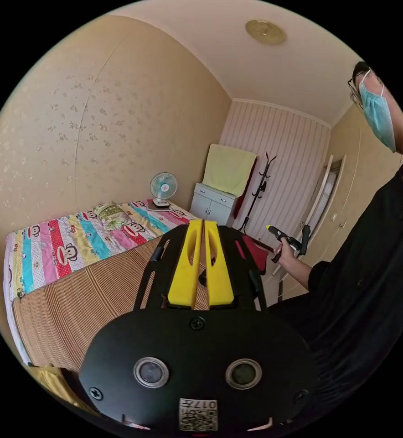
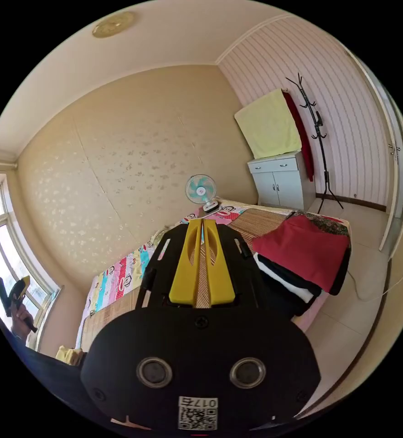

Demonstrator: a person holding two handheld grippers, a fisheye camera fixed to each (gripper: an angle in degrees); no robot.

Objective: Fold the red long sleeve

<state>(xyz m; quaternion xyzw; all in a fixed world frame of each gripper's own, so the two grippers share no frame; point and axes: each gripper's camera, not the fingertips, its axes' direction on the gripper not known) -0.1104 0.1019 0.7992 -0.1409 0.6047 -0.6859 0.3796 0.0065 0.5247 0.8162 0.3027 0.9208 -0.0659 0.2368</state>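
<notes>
Your left claw (image 1: pixel 203 224) and right claw (image 2: pixel 202 222) are both closed and empty above the bed (image 2: pixel 119 305); the red long sleeve (image 2: pixel 302 253) tops the clothes pile at the bed's end.

Bare bamboo mat (image 2: pixel 256 221) beside clothes pile (image 2: pixel 302 264) at bed's end.

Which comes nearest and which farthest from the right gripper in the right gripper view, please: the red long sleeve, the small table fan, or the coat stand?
1. The red long sleeve, folded on the clothes pile at the bed's corner, beside the right gripper.
2. The small table fan, at the far end of the bed against the wall.
3. The coat stand, by the striped wall beyond the white cabinet.
</notes>
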